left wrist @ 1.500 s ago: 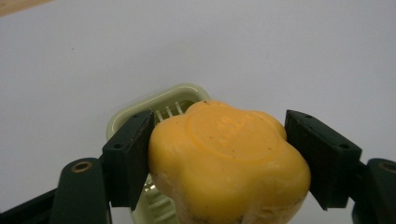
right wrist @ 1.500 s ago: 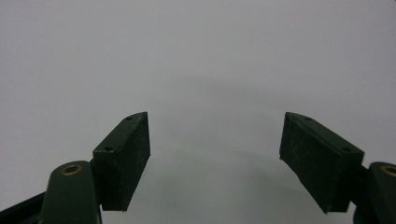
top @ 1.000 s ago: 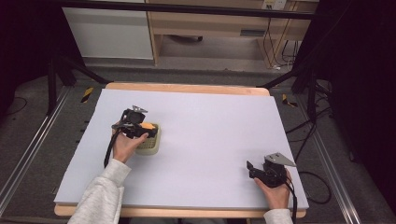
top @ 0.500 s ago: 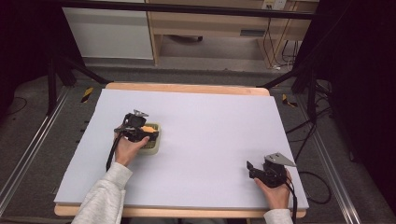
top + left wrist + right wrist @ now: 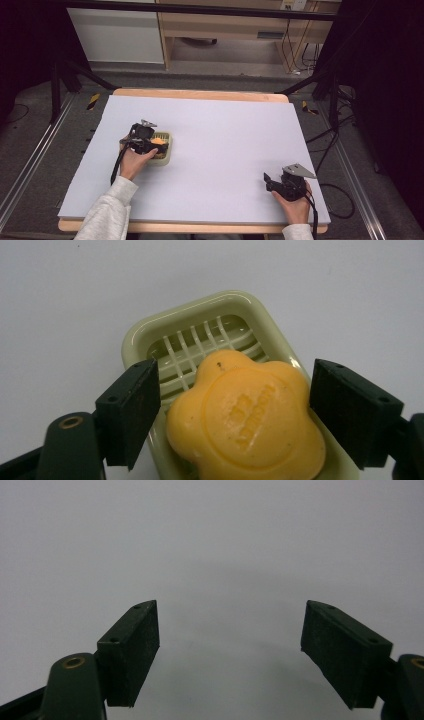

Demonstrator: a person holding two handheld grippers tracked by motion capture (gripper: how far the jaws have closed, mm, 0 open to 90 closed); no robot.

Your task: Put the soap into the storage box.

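Observation:
An orange flower-shaped soap point(image 5: 245, 420) lies in a pale green soap dish point(image 5: 200, 315) with a grid floor. My left gripper point(image 5: 235, 405) is open, with one jaw on each side of the soap and a narrow gap at each. From above, the left gripper point(image 5: 151, 142) hangs over the dish point(image 5: 167, 152) at the table's left, and the soap point(image 5: 158, 141) shows just past it. My right gripper point(image 5: 269, 180) rests near the front right corner, open, with bare white surface between its jaws point(image 5: 230, 645).
A white sheet point(image 5: 225, 130) covers the wooden table. Black stand legs and cables flank the table on the floor to either side. A wooden cabinet stands behind the far edge.
My left gripper has shifted slightly toward the near edge over the soap dish. The right gripper has not moved.

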